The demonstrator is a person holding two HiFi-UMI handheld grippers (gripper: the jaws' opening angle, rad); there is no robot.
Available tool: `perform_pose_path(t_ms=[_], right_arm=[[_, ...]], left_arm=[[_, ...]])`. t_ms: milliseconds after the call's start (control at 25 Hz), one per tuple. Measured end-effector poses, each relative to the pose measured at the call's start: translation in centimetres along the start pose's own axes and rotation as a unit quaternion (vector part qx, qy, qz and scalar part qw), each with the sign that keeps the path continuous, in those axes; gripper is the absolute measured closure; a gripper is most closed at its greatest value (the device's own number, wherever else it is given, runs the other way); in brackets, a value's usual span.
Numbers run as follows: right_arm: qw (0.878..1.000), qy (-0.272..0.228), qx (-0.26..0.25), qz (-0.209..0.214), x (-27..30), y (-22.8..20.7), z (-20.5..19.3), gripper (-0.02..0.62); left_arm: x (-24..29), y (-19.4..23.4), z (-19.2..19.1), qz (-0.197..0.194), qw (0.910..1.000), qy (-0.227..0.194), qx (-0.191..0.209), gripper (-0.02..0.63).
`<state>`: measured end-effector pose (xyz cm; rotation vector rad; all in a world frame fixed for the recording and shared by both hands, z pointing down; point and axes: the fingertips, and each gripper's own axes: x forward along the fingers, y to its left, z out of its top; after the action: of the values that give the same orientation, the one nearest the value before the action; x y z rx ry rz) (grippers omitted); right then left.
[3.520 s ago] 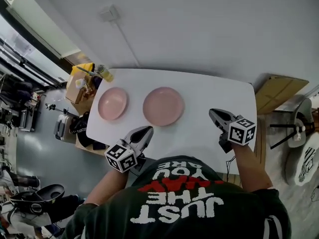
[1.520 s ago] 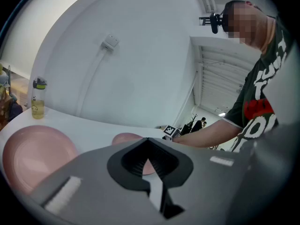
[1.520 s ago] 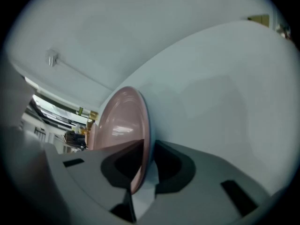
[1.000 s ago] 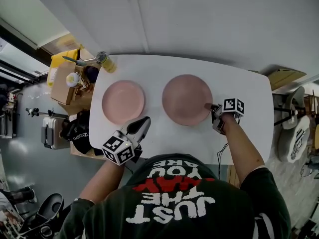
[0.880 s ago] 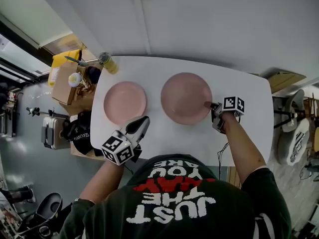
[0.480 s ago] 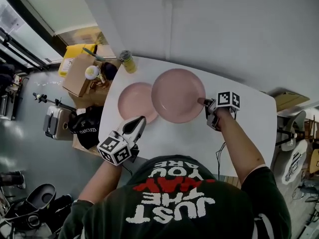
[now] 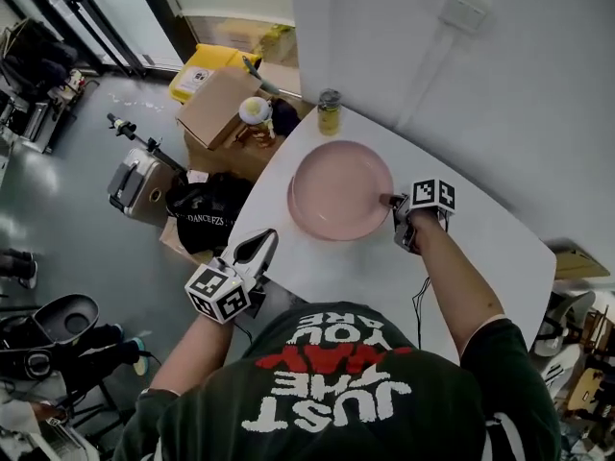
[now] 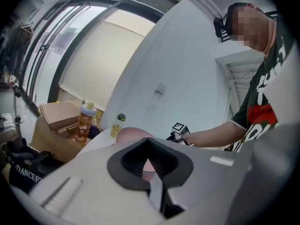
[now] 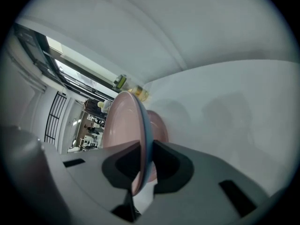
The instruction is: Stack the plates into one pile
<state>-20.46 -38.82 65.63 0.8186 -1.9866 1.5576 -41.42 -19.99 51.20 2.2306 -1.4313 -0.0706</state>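
A pink plate (image 7: 338, 190) hangs over the left part of the white table (image 7: 471, 257). My right gripper (image 7: 392, 206) is shut on its right rim. The right gripper view shows that rim (image 9: 139, 125) edge-on between the pads of my right gripper (image 9: 140, 165). The second pink plate (image 9: 161, 125) lies on the table just beneath, with a gap between the two. The head view hides this second plate under the held one. My left gripper (image 7: 254, 249) is shut and empty, off the table's near-left edge. In the left gripper view, my left gripper (image 8: 151, 165) points towards the plate (image 8: 133, 136).
A small yellow bottle (image 7: 329, 111) stands at the table's far-left corner. Beyond the left edge, on the floor, are a cardboard box (image 7: 226, 104) holding a bottle, a black bag (image 7: 207, 221) and a suitcase (image 7: 139, 182). A wall runs behind the table.
My right gripper has carried the plate leftward, so it now covers the other plate. The left gripper has hardly moved. The head view has swung left.
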Motion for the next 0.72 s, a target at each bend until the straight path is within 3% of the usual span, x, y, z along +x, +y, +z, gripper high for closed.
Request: perform_pose_path(t_ms=[400, 560, 640, 720], right_arm=[[0.997, 0.050, -0.012, -0.051, 6.7, -1.4, -1.5, 0.548], [0.989, 0.062, -0.088, -0.102, 7.0, -1.7, -1.2, 0.546], [0.982, 0.062, -0.136, -0.116, 6.6, -1.1, -1.0, 0.448], [0.978, 0.050, -0.162, -0.118, 5.8, -0.5, -0.6, 0.422]], left_arm=[[-4.6, 4.6, -1.5, 0.057, 0.9978, -0.008, -0.032, 0.606], [-4.5, 4.7, -2.0, 0.057, 0.9976, -0.005, -0.040, 0.606], [-4.1, 4.4, -2.0, 0.051, 0.9979, -0.003, -0.041, 0.606], [-3.6, 3.9, -2.0, 0.043, 0.9983, -0.002, -0.040, 0.606]])
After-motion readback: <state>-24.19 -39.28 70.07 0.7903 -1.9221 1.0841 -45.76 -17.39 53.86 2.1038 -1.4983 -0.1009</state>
